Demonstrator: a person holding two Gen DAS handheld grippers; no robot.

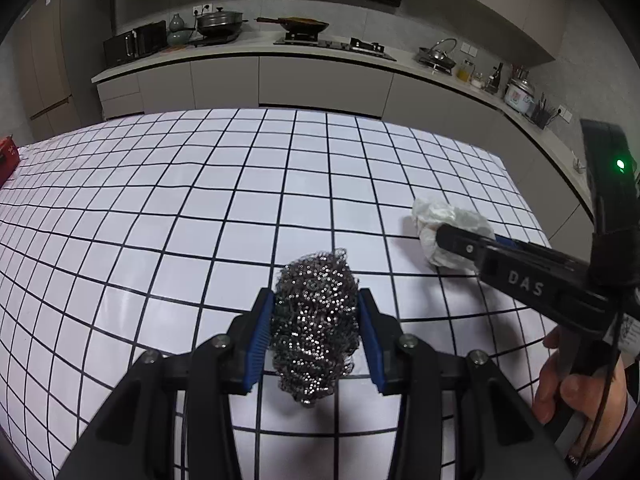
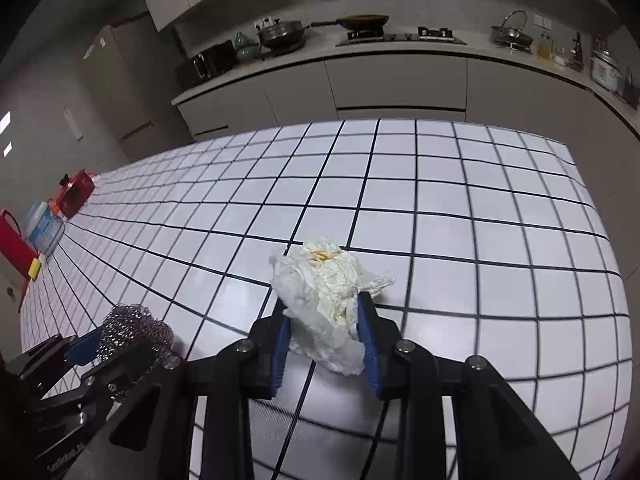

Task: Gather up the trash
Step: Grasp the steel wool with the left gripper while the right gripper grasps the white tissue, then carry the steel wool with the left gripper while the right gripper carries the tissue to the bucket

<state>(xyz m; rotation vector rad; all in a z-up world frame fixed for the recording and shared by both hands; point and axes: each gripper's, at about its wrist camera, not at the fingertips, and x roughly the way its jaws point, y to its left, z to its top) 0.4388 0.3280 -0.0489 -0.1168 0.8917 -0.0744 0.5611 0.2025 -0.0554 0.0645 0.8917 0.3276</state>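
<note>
Already the 2 claws are loaded. The left claw (image 1: 316,330) is clenched on a steel wool scrubber (image 1: 316,320), its blue pads (image 1: 262,340) pressing both flanks of the wad, whose long axis runs straight out along the fingers, so the far end pokes past the tips and the near end bulges back between them. The scrubber sits just above the checked surface (image 1: 160,200), near its near edge; whether it touches the cloth cannot be told.

The right claw (image 2: 324,334) is likewise clenched, on a crumpled white paper towel (image 2: 324,296) with a yellowish stain on top. The towel billows up and forward of the pads, with a loose flap toward the right edge of the surface. It too hangs close over the surface toward the near edge, just to the right of the scrubber and well apart from it.

What the coming move turns on, I judge, is where the trash goes: no bin shows in either view. The only other items cluster at the far left edge of the surface, a red container (image 2: 76,194), a clear tub (image 2: 44,228) and a yellow sponge (image 2: 35,269). That side lies nearer the left claw, so it would lead any carry that way.
</note>
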